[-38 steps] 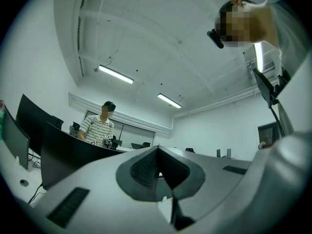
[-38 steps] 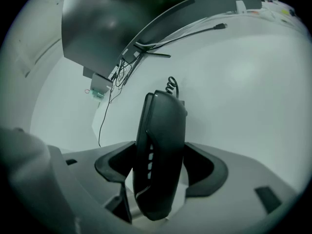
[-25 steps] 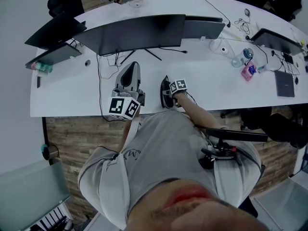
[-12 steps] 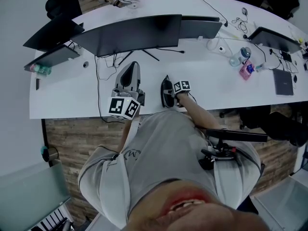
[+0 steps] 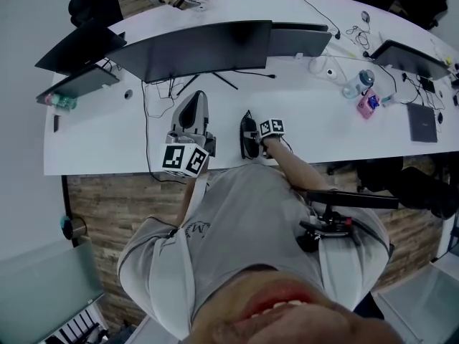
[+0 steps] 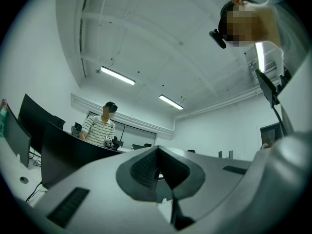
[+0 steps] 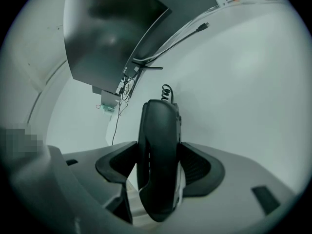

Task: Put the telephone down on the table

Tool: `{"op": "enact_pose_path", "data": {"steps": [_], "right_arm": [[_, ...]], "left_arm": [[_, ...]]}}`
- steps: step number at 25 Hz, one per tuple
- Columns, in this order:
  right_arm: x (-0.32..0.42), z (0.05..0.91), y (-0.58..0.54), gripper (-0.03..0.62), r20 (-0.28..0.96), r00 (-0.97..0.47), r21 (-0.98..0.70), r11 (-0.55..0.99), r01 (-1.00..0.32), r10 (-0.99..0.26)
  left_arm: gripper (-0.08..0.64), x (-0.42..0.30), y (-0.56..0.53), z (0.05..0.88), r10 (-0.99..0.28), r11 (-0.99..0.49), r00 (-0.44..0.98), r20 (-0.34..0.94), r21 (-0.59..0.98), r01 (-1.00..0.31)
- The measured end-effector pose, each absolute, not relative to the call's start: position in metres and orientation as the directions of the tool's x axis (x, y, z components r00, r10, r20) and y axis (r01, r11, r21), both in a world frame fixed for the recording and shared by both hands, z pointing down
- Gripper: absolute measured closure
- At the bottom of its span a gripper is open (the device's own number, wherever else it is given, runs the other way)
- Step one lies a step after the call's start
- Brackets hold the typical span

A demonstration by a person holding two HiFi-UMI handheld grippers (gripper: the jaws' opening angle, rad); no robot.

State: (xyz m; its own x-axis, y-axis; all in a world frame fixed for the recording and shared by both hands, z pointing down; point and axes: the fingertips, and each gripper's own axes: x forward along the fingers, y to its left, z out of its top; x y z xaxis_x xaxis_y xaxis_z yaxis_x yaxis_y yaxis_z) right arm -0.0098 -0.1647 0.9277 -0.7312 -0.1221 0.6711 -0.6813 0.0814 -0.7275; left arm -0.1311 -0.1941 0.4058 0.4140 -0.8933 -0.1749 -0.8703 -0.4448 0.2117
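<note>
Head view looks steeply down on the table (image 5: pixel 323 117), right gripper view skims it closely, left one faces the ceiling (image 6: pixel 146 43).

Person's in a grey short-sleeve T-shirt (image 5: pixel 237 221) with small print (image 5: pixel 193 229) on it and a pale strap (image 5: pixel 185 264) crossing it. Left hand-held gripper (image 6: pixel 157 172) and right hand-held gripper (image 7: pixel 158 165) are light grey with dark ribbed pads (image 7: pixel 197 167). Each carries a black-and-white marker cube (image 5: pixel 185 159) at its T-shirt end.

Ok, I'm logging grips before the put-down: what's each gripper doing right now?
Left gripper: closed, nothing in it.
Right gripper: closed on the telephone.
</note>
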Motion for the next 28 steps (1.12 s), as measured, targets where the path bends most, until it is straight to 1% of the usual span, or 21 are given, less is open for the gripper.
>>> {"op": "enact_pose_path", "data": {"steps": [10,17,21,28], "right_arm": [[-0.021,0.928,-0.168,0.302,0.651,-0.742,-0.751,0.001,-0.660,-0.161],[-0.025,0.924,-0.168,0.302,0.643,-0.754,-0.754,0.062,-0.654,-0.138],[-0.019,0.924,-0.171,0.302,0.670,-0.728,-0.724,0.087,-0.684,-0.147],[-0.019,0.918,-0.169,0.302,0.638,-0.753,-0.754,0.067,-0.653,-0.161]], "left_arm": [[0.551,-0.132,-0.193,0.405,-0.890,-0.451,0.417,-0.186,0.221,-0.864],[0.551,-0.141,-0.191,0.407,-0.898,-0.436,0.403,-0.177,0.228,-0.871],[0.551,-0.145,-0.190,0.409,-0.899,-0.435,0.402,-0.177,0.230,-0.871],[0.551,-0.148,-0.189,0.410,-0.899,-0.434,0.399,-0.179,0.240,-0.868]]}}
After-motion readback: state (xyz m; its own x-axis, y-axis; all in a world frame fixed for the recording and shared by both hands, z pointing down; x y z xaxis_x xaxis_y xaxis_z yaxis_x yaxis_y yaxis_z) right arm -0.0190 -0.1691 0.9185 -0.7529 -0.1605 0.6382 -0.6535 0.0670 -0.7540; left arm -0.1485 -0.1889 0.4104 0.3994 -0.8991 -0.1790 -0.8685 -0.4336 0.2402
